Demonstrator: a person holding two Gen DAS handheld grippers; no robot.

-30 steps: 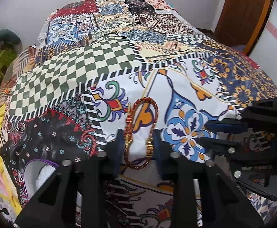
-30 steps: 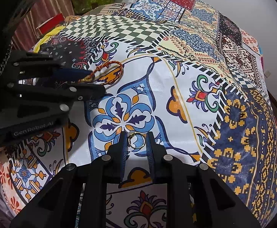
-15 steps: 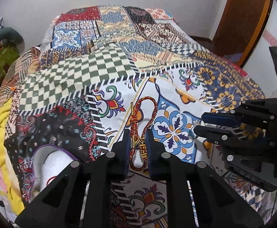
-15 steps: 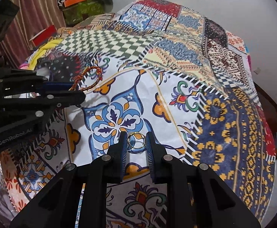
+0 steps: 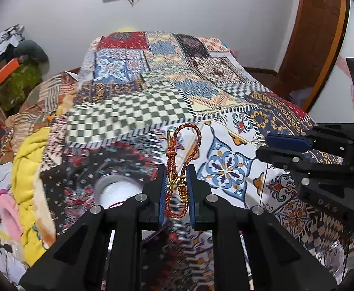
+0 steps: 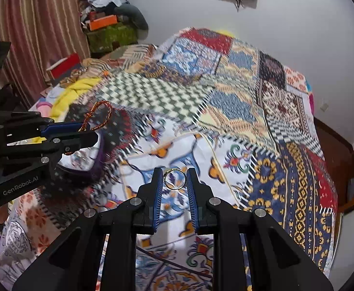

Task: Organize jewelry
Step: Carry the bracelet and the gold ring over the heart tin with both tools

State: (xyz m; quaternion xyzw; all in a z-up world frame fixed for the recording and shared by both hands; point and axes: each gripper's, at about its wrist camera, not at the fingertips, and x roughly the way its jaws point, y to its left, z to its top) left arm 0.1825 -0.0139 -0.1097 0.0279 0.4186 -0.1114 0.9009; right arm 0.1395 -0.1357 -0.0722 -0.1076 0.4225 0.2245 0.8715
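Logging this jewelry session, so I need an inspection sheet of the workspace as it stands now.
Surface: patchwork bedspread on a bed.
Job's things: braided bracelet; gold ring; purple-rimmed box, white inside.
Clutter: yellow blanket, piled boxes and clothes.
Grippers: left gripper shut on bracelet; right gripper shut on ring.
Cables: cord under wall frame.
Surroundings: striped curtain, wooden door.

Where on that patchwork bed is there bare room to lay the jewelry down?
The bedspread lies bare across its middle and far end, beyond the ring in the right tongs. It is crowded along the curtain side: yellow blanket, purple-rimmed box, heaped clutter.
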